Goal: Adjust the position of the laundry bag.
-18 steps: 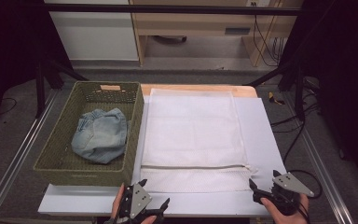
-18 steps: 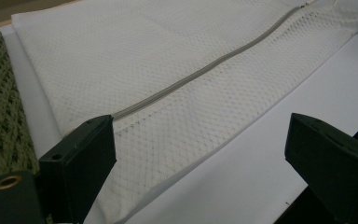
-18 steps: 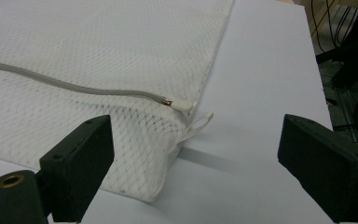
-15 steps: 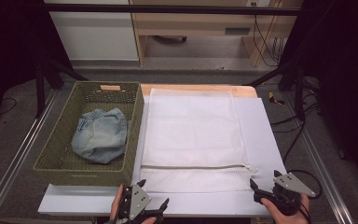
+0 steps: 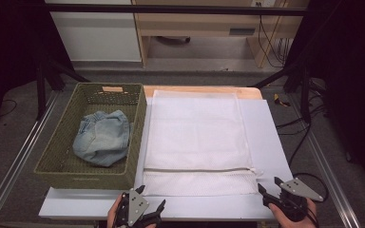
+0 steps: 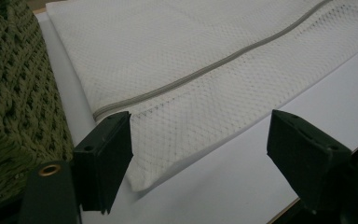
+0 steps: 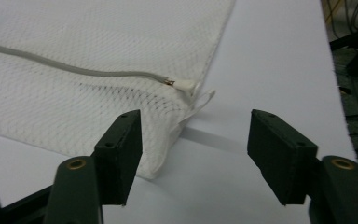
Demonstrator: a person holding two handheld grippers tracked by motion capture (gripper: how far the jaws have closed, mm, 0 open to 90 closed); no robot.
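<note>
A white mesh laundry bag (image 5: 197,133) lies flat on the white board (image 5: 267,142), its grey zipper (image 6: 205,70) running along near the front edge. The zipper pull (image 7: 186,85) sits at the bag's right end. My left gripper (image 5: 151,197) hovers open at the board's front edge, facing the bag's near left corner (image 6: 154,154), which lies between its jaws without being pinched. At the front right, my right gripper (image 5: 269,184) is open too, pointing at the bag's near right corner (image 7: 168,140) just below the pull.
A green woven basket (image 5: 90,179) stands left of the bag and holds a crumpled blue denim garment (image 5: 102,137); its wall (image 6: 9,93) is close beside my left gripper. Bare white board (image 7: 279,56) stretches right of the bag. Cables lie on the floor at right.
</note>
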